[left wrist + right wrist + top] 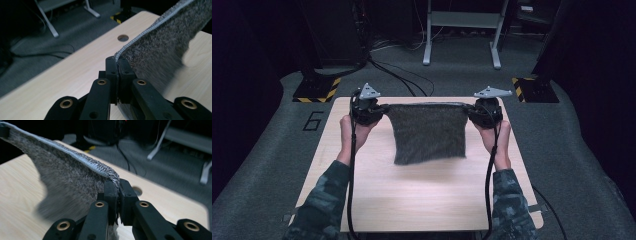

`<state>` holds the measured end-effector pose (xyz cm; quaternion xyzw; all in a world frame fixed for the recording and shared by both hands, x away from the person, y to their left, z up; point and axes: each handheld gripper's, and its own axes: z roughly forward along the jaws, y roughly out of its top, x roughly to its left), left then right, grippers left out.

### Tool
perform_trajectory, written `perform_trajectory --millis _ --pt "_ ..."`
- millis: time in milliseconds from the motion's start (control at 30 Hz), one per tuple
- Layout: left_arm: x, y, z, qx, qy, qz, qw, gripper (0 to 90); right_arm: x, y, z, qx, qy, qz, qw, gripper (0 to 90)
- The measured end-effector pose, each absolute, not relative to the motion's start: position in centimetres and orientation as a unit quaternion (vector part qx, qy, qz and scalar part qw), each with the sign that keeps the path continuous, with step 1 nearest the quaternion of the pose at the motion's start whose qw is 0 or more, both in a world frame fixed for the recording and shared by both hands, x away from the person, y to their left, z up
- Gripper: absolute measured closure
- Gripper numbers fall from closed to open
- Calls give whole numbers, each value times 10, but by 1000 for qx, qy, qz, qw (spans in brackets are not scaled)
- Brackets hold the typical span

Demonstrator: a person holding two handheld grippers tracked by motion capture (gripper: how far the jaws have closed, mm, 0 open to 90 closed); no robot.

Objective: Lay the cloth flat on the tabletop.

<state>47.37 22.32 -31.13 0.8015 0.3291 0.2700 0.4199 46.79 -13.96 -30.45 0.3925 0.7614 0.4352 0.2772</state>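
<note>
done: grey cloth (428, 134) hangs stretched above the desk (422, 200) centre | left gripper (371, 111), right gripper (481, 113) clamp its top corners | left: laying or folding, judged

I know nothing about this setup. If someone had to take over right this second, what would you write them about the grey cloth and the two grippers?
Left gripper: shut on the grey cloth at its top left corner.
Right gripper: shut on the top right corner.
Cloth: stretched between them by its stitched edge, hanging above the wooden table; the lower edge is blurred, so it is swinging.
Done: both corners gripped, cloth raised.
Left: probably laying it flat or folding it.
</note>
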Motion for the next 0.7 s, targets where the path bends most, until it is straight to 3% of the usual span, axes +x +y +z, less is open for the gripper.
perform_trajectory --millis 100,200,500,700 --pt "452 224 -326 808 314 273 416 880 441 -139 -307 363 769 439 292 853" --pt "432 223 -360 819 311 252 411 879 418 -139 -339 351 786 422 283 845" --pt "375 212 -477 862 311 144 375 874 362 -158 -468 405 812 379 185 824" --pt "350 208 -508 872 305 86 372 813 336 -175 -496 434 806 374 151 780"
